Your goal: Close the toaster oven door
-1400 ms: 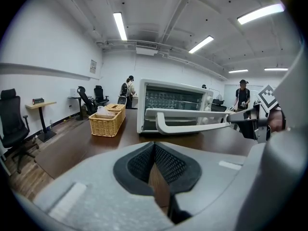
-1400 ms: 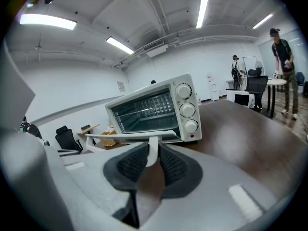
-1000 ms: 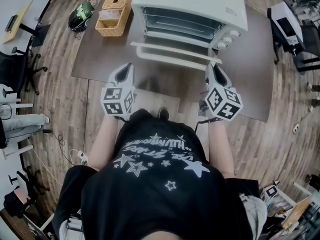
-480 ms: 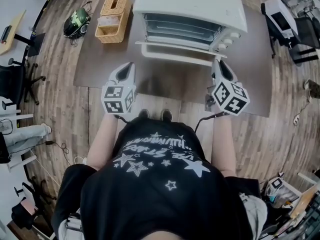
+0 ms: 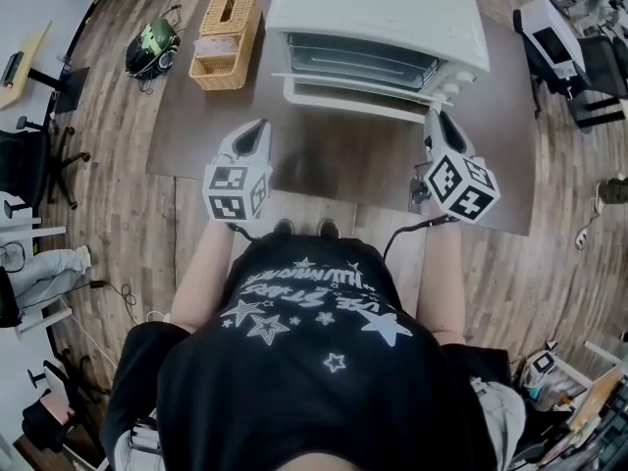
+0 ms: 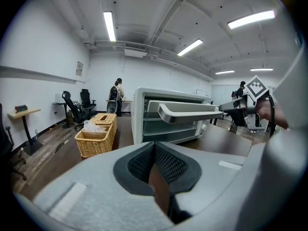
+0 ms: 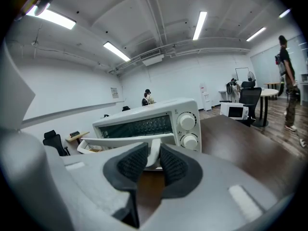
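Observation:
A white toaster oven (image 5: 378,13) stands at the far side of the brown table (image 5: 196,116). Its glass door (image 5: 358,88) hangs partly open, tilted up toward the front. My right gripper (image 5: 435,118) is shut on the right end of the door's white handle (image 7: 153,148), which shows between its dark pads. From the left gripper view the handle (image 6: 190,113) runs across to the right gripper (image 6: 232,109). My left gripper (image 5: 257,128) hovers over the table, left of the door, shut and empty.
A wicker basket (image 5: 224,29) with tissues stands left of the oven. Two knobs (image 7: 186,122) sit on the oven's right front. A green helmet (image 5: 152,42) and office chairs are on the floor to the left. A small monitor (image 5: 554,42) is at the right.
The door has swung up from nearly flat toward the oven front. My right gripper moved forward and up with the handle. The left gripper barely shifted.

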`<state>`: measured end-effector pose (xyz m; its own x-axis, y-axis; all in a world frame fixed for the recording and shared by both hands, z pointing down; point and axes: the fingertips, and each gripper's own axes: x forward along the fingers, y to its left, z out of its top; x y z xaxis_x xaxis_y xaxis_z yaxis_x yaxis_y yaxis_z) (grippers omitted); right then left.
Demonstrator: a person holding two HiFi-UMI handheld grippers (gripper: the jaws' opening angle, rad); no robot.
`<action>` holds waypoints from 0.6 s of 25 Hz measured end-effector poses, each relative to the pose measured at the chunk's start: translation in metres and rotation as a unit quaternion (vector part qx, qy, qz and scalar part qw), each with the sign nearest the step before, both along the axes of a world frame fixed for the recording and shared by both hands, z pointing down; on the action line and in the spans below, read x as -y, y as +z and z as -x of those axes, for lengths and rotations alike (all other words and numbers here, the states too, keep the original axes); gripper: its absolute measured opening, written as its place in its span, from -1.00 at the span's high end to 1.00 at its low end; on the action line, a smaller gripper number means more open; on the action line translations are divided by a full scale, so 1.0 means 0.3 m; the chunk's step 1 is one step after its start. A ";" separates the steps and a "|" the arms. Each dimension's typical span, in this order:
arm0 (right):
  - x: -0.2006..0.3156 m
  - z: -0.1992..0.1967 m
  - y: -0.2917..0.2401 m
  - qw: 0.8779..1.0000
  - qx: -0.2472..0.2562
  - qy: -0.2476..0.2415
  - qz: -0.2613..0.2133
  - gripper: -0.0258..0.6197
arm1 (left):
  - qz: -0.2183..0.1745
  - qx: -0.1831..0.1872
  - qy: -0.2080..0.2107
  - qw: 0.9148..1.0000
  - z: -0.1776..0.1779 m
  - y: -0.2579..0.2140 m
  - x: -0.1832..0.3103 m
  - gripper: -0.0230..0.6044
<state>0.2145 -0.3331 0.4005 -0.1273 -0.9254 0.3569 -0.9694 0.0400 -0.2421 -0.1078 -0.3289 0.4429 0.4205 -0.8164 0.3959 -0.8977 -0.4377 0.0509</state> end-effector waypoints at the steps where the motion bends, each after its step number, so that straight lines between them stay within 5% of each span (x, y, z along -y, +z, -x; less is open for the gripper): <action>1: 0.006 -0.003 -0.006 1.000 -0.001 0.001 -0.002 0.66 | -0.001 0.000 0.000 1.000 -0.001 -0.002 0.007 0.89; 15: 0.097 -0.030 -0.063 1.000 -0.008 0.008 -0.025 0.66 | -0.008 -0.006 -0.006 1.000 -0.011 -0.015 0.104 0.89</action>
